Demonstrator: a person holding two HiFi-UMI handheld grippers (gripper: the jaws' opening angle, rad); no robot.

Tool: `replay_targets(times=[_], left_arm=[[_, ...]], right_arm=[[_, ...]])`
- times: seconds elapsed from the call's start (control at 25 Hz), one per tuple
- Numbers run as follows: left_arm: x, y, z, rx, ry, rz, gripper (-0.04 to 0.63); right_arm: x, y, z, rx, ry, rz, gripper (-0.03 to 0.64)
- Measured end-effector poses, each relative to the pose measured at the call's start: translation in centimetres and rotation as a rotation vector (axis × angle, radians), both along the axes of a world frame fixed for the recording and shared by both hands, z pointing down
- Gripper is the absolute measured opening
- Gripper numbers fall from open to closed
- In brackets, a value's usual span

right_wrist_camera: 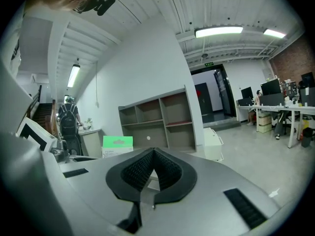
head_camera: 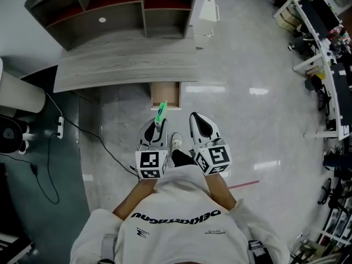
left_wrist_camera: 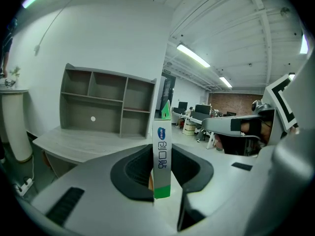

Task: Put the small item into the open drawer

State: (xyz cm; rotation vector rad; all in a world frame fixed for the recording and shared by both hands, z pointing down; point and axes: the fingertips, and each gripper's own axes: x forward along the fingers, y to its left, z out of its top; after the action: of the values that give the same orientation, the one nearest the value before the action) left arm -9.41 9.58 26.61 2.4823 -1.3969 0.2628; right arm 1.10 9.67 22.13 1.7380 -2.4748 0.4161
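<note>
The small item is a slim white and green box (head_camera: pixel 160 113), upright between the jaws of my left gripper (head_camera: pixel 158 126), which is shut on it. In the left gripper view the box (left_wrist_camera: pixel 162 156) stands at centre, pinched by the dark pads (left_wrist_camera: pixel 135 173). The open wooden drawer (head_camera: pixel 165 95) sticks out from under the grey desk (head_camera: pixel 126 65), just ahead of the box. Beside the left one, my right gripper (head_camera: pixel 197 117) is shut with nothing in it. Its own view shows the pads (right_wrist_camera: pixel 170 173) meeting, with the box (right_wrist_camera: pixel 118 145) off to the left.
A grey shelf unit (head_camera: pixel 115 7) stands on the desk, with a white cabinet (head_camera: pixel 208 10) to its right. A power strip (head_camera: pixel 60 126) and black cable lie on the floor at left. Office desks (head_camera: pixel 324 48) line the right side. A person with a backpack (right_wrist_camera: pixel 69 119) stands far off.
</note>
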Motion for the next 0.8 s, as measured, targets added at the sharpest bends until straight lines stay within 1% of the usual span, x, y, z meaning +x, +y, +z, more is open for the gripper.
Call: replay_targets(times=[0.16, 0.44, 0.6, 0.8], left_arm=[[1.0, -1.9, 1.9, -0.044, -0.034, -0.006, 0.100], [2.7, -5.6, 6.5, -0.137, -0.078, -0.030, 0.100], [3.6, -7.4, 9.0, -0.167, -0.098, -0.049, 0.100], [4.3, -9.4, 11.1, -0.183, -0.132, -0.033, 0.100]], right_arm=[[1.3, -2.3, 1.5, -0.041, -0.011, -0.018, 0.031], [2.7, -6.1, 6.6, -0.140, -0.024, -0.052, 0.031], [3.7, -7.7, 9.4, -0.192, -0.033, -0.068, 0.031], [4.4, -9.6, 12.2, -0.230, -0.029, -0.075, 0.031]])
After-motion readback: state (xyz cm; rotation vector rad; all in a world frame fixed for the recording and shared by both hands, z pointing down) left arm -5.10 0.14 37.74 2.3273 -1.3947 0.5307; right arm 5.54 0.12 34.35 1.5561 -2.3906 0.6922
